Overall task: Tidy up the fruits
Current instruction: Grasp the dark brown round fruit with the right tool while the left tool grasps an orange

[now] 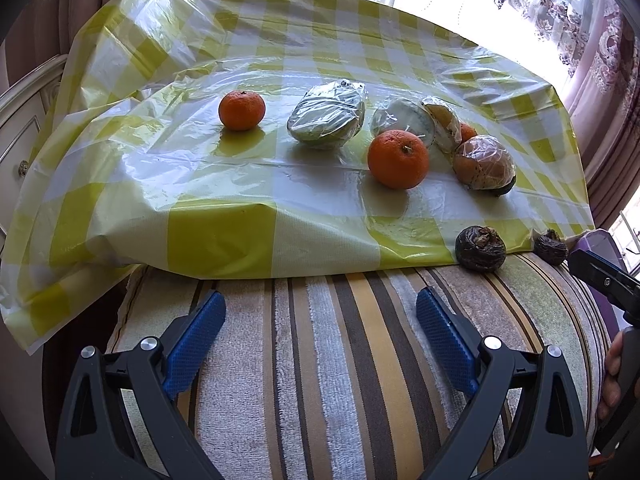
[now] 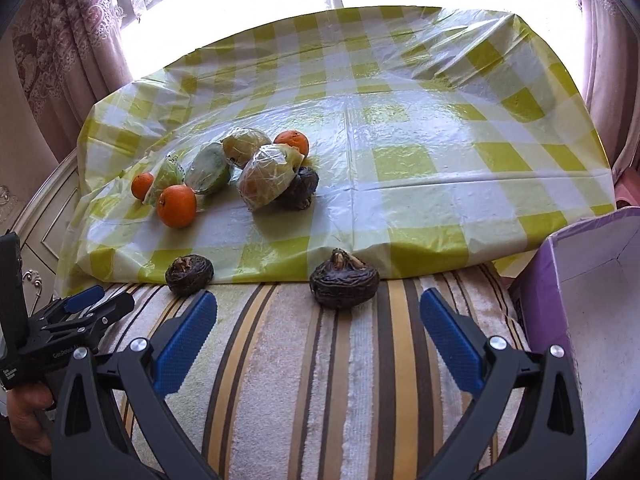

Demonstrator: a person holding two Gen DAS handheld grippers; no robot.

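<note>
both grippers hover over the striped towel [image 2: 304, 380]: left gripper [image 1: 320, 336] and right gripper [image 2: 318, 332] are spread wide, grasping nothing. just ahead of the right fingers a dark wrinkled fruit [image 2: 344, 283] sits stem-up, squat, its long axis left-right. oranges [image 1: 397, 159] and wrapped fruits [image 1: 327, 117] lie on the checked cloth [image 1: 280, 60].

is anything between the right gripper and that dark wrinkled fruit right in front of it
Nothing visible does. The right gripper is open, and only bare striped towel lies between its fingers and the dark wrinkled fruit.
</note>
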